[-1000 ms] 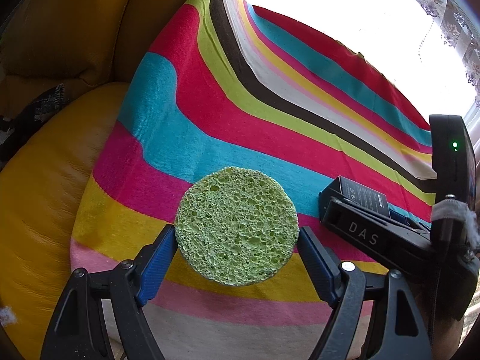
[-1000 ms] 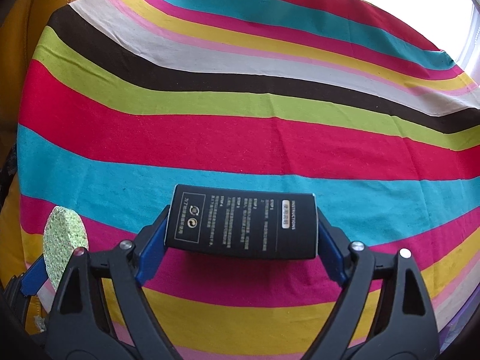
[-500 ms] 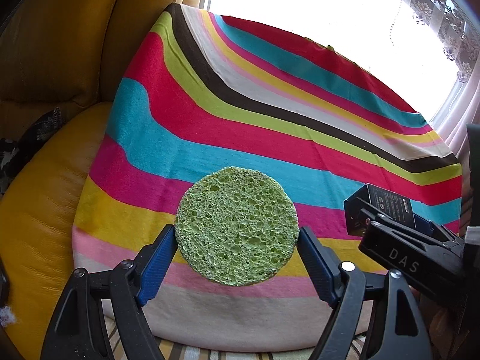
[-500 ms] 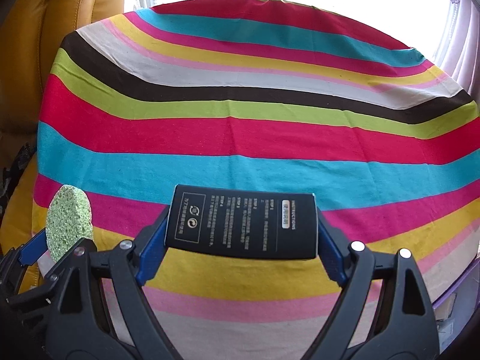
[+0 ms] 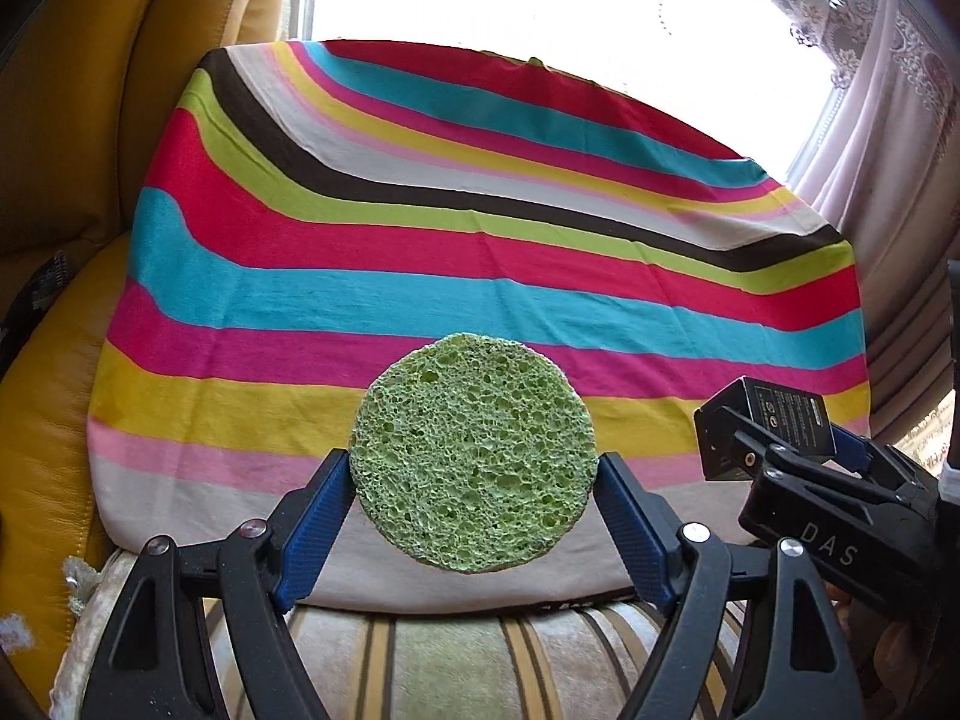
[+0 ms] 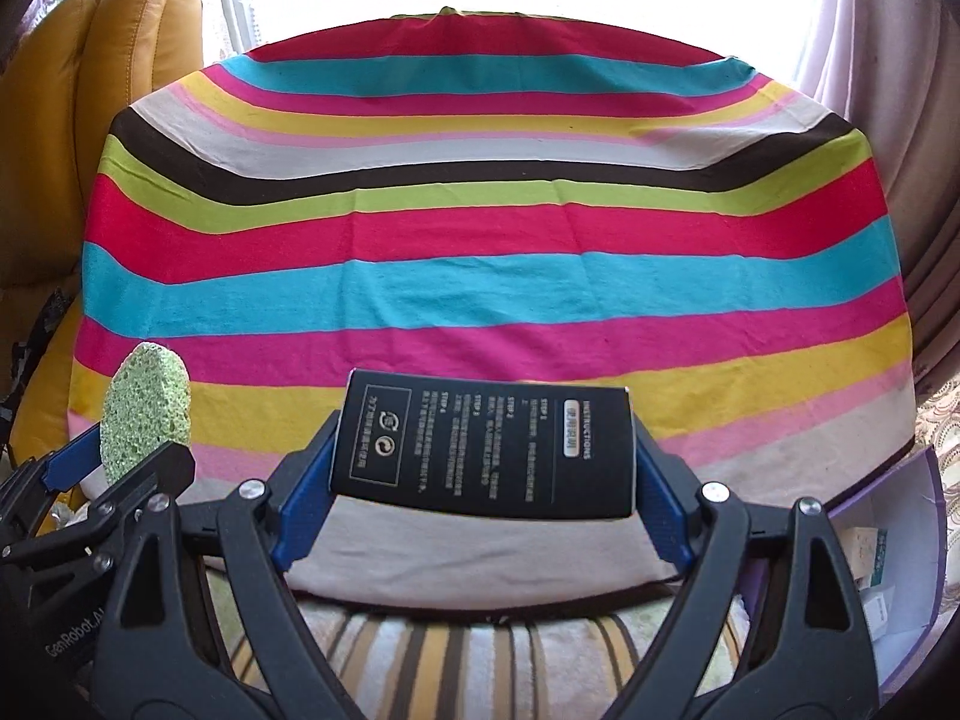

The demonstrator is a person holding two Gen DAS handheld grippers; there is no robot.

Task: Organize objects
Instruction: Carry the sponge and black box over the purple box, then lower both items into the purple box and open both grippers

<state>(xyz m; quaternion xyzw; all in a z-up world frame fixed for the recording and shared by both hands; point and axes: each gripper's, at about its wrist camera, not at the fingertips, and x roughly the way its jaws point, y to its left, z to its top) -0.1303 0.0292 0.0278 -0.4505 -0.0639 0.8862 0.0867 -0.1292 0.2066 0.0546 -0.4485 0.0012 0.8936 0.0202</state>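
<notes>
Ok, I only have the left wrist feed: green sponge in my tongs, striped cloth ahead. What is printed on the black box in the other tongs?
Observer: The black box shows its white-text face with the heading INSTRUCTIONS; the right tongs grip it by its two short ends.
Operator: Anything off to the right of it?
Observer: Yes, an open purple box at the lower right, with small cartons inside.
Operator: And how does my sponge look from there?
Observer: The green sponge appears nearly edge-on, a thin disc clamped in the left tongs, left of the black box.
</notes>
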